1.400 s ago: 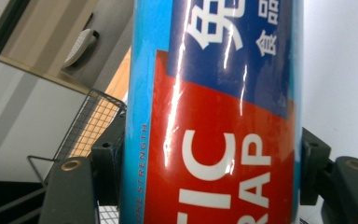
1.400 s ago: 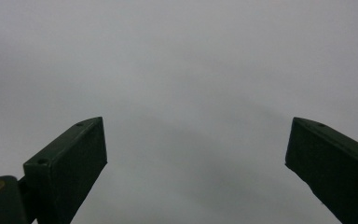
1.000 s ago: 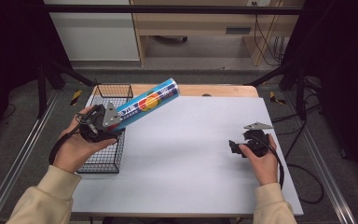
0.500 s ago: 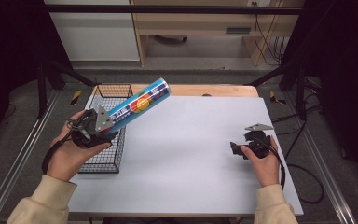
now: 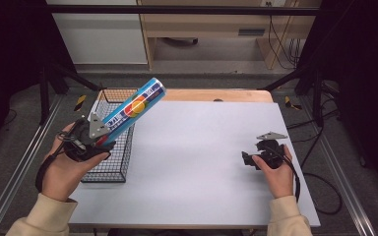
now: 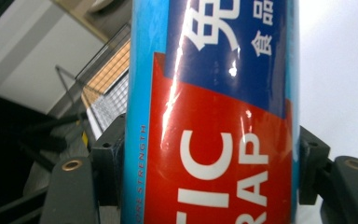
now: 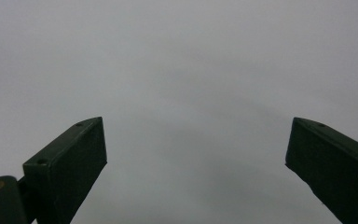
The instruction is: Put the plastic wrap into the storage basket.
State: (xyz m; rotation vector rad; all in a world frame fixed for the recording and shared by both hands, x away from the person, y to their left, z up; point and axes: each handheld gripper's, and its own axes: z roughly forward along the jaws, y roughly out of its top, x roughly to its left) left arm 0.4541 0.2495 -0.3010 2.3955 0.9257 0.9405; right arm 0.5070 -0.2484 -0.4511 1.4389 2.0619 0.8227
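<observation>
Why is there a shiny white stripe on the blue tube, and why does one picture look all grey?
In the left gripper view, lamp glare streaks down the glossy tube, held so close its letters are cropped. In the right gripper view, the right gripper faces the plain table, dim and featureless. The high view is evenly lit with dark edges.

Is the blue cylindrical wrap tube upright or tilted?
Tilted: the blue cylindrical wrap tube slants up over the black wire basket, clamped in the left gripper.

So my worktop [image 5: 192, 147] is a plain pale grey sheet over a wooden top, wood peeking out along the far edge. A black wire basket [image 5: 109, 162] sits at its left edge, overhanging a bit.
</observation>
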